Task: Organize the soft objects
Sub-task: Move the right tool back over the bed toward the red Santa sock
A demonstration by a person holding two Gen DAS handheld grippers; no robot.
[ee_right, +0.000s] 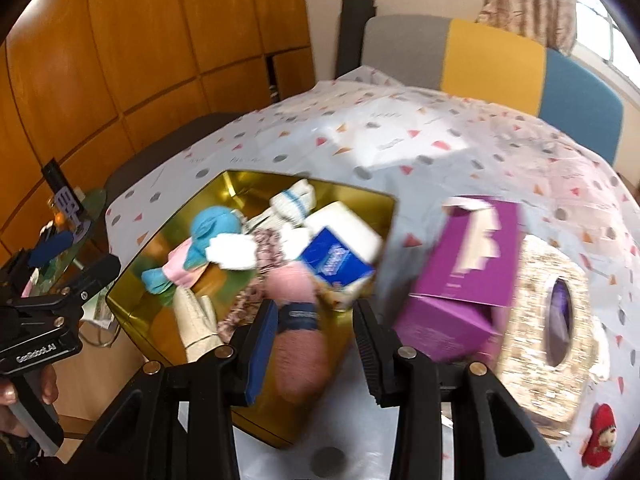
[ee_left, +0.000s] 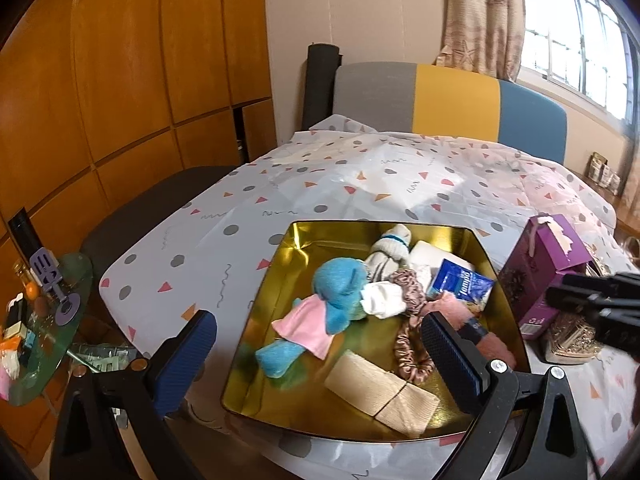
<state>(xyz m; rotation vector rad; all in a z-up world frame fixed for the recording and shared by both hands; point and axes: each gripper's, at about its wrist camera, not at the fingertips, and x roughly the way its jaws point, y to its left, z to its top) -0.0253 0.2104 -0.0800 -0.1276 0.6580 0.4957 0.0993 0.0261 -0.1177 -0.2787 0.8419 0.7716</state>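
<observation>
Pink fuzzy roll (ee_right: 298, 344) below parted right gripper (ee_right: 316, 344)

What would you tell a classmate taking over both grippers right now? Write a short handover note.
Left gripper: open, empty, above the gold tray.
Right gripper: fingers apart, nothing between them, the pink fuzzy roll lying below in the tray.
Done: blue plush toy, socks, scrunchies, tissue pack and beige cloth are in the tray.
Left: the small red plush sits on the tablecloth beside the glittery tissue box.
</observation>
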